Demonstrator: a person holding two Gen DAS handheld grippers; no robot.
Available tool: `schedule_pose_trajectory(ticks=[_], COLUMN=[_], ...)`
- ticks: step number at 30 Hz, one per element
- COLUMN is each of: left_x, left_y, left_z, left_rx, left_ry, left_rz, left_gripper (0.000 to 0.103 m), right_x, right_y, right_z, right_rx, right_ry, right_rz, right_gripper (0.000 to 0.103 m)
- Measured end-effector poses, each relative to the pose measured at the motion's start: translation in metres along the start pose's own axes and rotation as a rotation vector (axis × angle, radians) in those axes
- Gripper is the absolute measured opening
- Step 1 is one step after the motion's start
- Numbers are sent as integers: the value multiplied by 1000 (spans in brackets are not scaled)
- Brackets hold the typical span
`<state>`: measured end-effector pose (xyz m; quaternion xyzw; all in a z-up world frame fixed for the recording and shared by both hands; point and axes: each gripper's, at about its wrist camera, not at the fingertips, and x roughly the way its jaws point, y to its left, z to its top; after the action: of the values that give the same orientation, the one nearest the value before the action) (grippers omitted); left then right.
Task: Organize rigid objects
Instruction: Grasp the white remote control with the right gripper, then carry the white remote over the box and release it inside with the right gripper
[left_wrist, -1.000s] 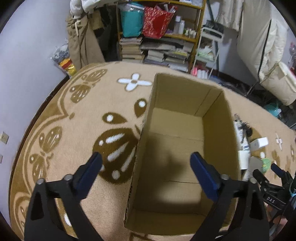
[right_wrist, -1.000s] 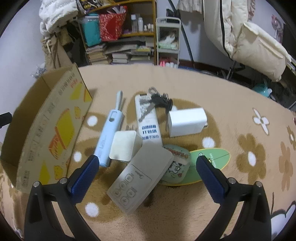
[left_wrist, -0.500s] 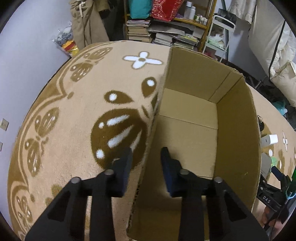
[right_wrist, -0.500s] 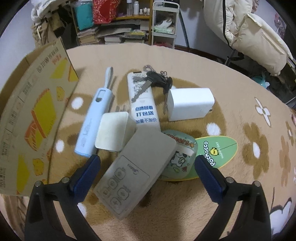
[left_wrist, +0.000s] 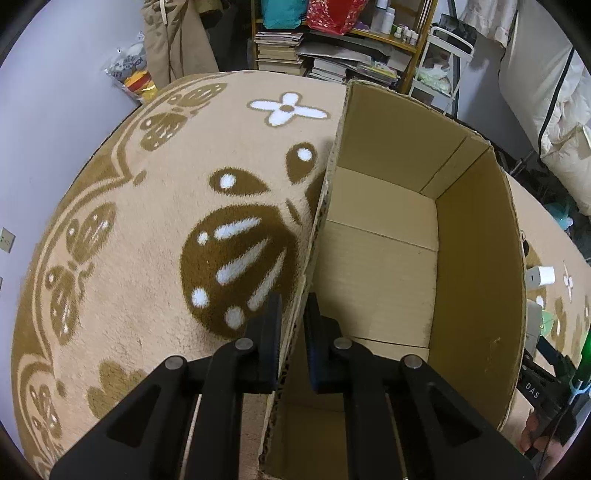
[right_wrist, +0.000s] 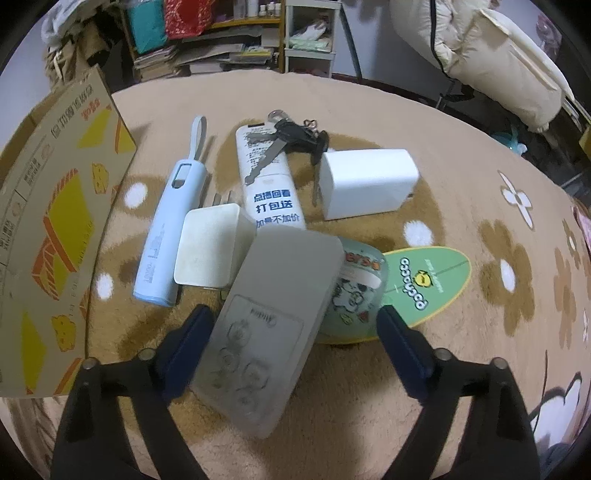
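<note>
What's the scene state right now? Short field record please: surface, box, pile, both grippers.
surface: patterned rug
box: open cardboard box, nothing seen inside
pile: remote, power bank, beige charger, white tube, keys, white adapter, green case, green card
left gripper: shut on the box's left wall
right gripper: jaws closing, astride the remote, pads not yet pressing it
</note>
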<state>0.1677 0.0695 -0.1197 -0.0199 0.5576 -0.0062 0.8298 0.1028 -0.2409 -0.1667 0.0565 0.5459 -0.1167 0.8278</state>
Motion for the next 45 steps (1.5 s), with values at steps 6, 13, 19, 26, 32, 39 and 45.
schedule_pose_trajectory(ticks=[6,13,19,26,32,39,45], left_x=[-3,-4,-4,-4,-4,-5,-6], left_y=[-1,2,2,1,1,0,0], left_z=[-1,0,-1,-1,-1,-2,-2], left_rx=[11,-6,-3,-1,-15,-15,-9], left_ry=[-5,-4,-3,-8,-11,-8,-12], left_rz=[12,4,10,14,15,16,21], left_gripper=[11,11,11,11,11,12,12], right_x=[-5,-11,-25,-48,-74,-99,-102], right_y=[-15,-29,-21,-9,7,52,95], right_z=[0,4,2,3,11,38,52], right_rx=[56,80,52,39,20,-26,-77], right_ry=[-5,-30,-73,-127,-201,-289,-308], right_rz=[20,71,103,152,218,303,370], right_gripper=[64,53,53,53,53,53,53])
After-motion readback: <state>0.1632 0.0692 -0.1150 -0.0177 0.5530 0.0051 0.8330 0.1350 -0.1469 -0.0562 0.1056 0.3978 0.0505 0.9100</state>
